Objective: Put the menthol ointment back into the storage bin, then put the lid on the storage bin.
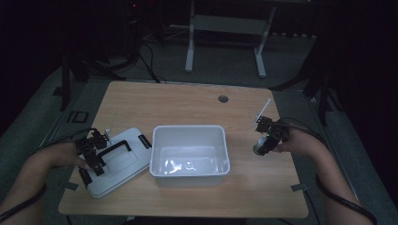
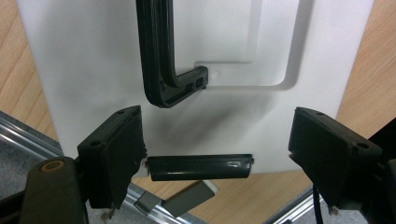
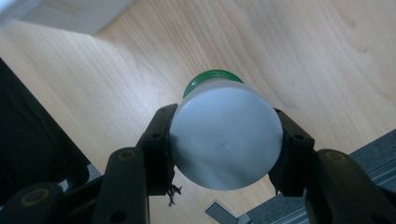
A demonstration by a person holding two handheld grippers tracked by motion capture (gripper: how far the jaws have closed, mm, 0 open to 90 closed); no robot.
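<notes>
Right hand-held gripper [image 3: 226,140] pinching green-capped jar [image 3: 227,137] by smooth round body above surface [image 1: 197,105]; may slip, miss white bin [image 1: 190,132]. Left hand-held gripper [image 2: 217,154] spread over lid [image 2: 93,60], apparently gripping nothing.

A: Can you read the bottle [image 3: 226,140]?
B: No. In the right gripper view its white base faces the camera and hides the body; just a green sliver shows behind.
A: And the lid [image 2: 93,60]?
B: The picture's top edge cuts off its handle [image 2: 161,51].
</notes>
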